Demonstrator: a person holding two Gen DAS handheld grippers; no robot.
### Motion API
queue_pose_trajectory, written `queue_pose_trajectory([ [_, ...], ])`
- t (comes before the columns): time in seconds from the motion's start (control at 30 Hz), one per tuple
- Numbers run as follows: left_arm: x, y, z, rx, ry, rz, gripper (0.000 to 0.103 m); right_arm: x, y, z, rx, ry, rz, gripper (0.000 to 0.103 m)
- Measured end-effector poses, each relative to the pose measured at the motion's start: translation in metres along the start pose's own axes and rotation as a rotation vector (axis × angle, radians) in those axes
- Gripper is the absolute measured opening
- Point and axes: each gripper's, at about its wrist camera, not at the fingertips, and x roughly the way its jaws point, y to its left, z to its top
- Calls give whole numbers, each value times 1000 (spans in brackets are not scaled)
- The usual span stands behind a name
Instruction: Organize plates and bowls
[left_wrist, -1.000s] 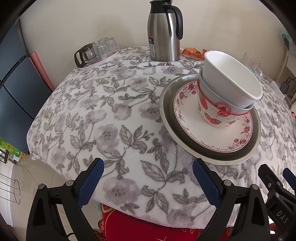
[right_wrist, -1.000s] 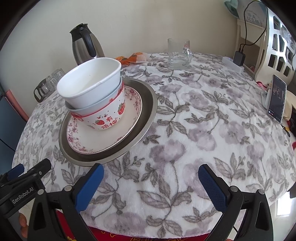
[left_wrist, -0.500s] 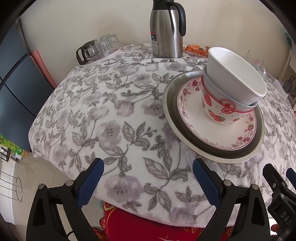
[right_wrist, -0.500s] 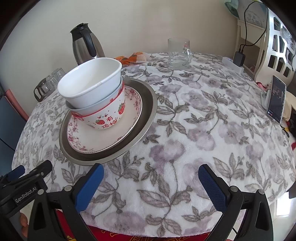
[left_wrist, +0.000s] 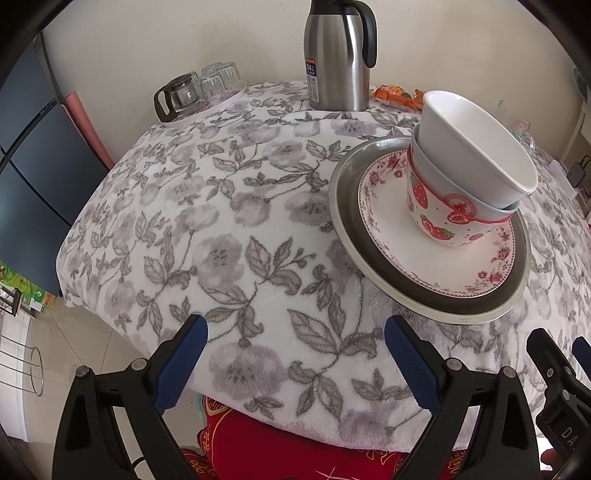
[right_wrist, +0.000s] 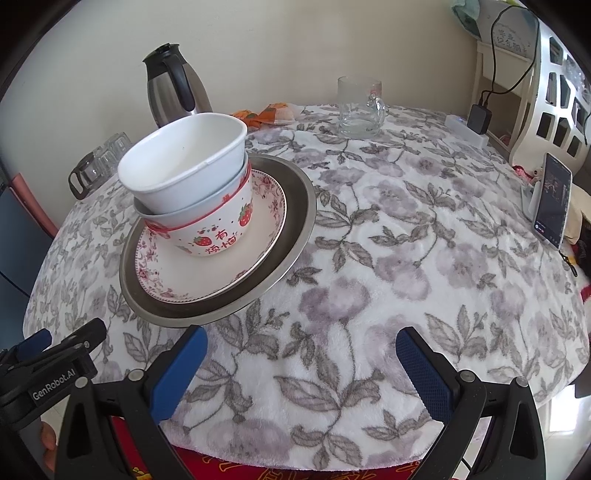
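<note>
One stack stands on the floral tablecloth: a dark metal plate (left_wrist: 343, 221) (right_wrist: 295, 218), on it a rose-patterned plate (left_wrist: 388, 236) (right_wrist: 207, 273), then a strawberry bowl (left_wrist: 436, 218) (right_wrist: 218, 236), a grey bowl (left_wrist: 491, 208) (right_wrist: 155, 214) and a white bowl (left_wrist: 476, 147) (right_wrist: 184, 166) tilted on top. My left gripper (left_wrist: 295, 362) is open near the table's front edge, left of the stack, holding nothing. My right gripper (right_wrist: 301, 369) is open too, at the front edge, right of the stack.
At the back stand a steel thermos jug (left_wrist: 338, 55) (right_wrist: 173, 88), a tray of glasses with a small pot (left_wrist: 199, 92), an orange snack packet (left_wrist: 395, 96) and a glass mug (right_wrist: 360, 107). A phone (right_wrist: 552, 201) leans at the right edge. A red cushion (left_wrist: 277, 443) lies below.
Both grippers have drawn back and risen slightly from the table, staying open. The stack of plates and bowls has not moved.
</note>
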Motion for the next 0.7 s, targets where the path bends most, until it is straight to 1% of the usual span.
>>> queue_pose_trajectory([
  [0.4,2,3,0,-14,14,7,97,1,0,0,1,2,0,103],
  [0.6,1,2,0,-6,1,33,97,1,0,0,2,3,0,103],
  [0.7,-3,2,-1,-9,-15,30,97,1,0,0,1,2,0,103],
])
